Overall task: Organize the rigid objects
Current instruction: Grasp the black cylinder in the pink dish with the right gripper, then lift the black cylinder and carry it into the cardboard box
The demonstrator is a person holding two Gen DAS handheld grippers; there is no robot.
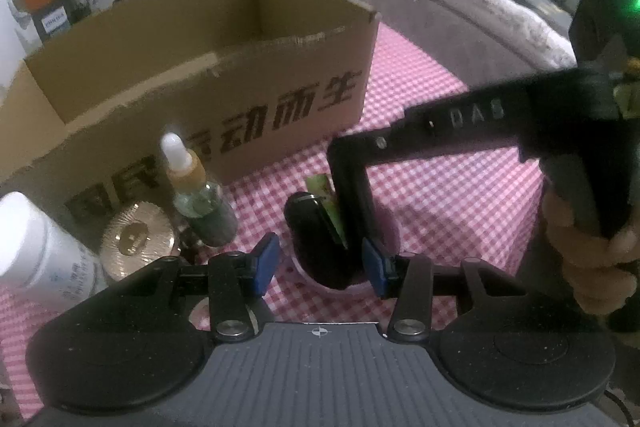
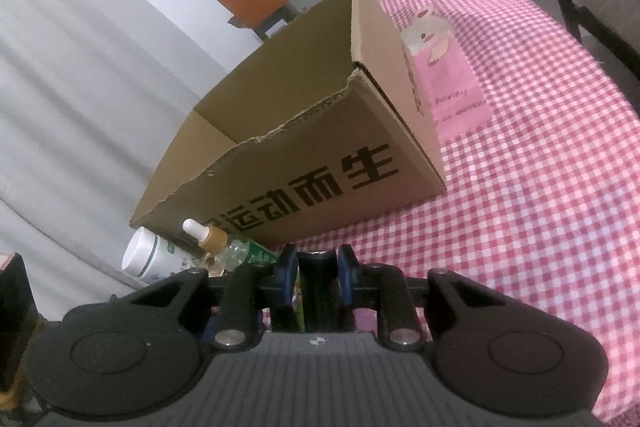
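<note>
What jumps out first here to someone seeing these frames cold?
The big open cardboard box with bold black lettering dominates, standing on the pink checked cloth. Next, the right gripper clamped on a black object just ahead of the open left gripper. A dropper bottle and a white bottle stand against the box front, to the left.

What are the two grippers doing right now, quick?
Left gripper: open, fingers apart, holding nothing.
Right gripper: closed on a black object; what it is cannot be told.
</note>
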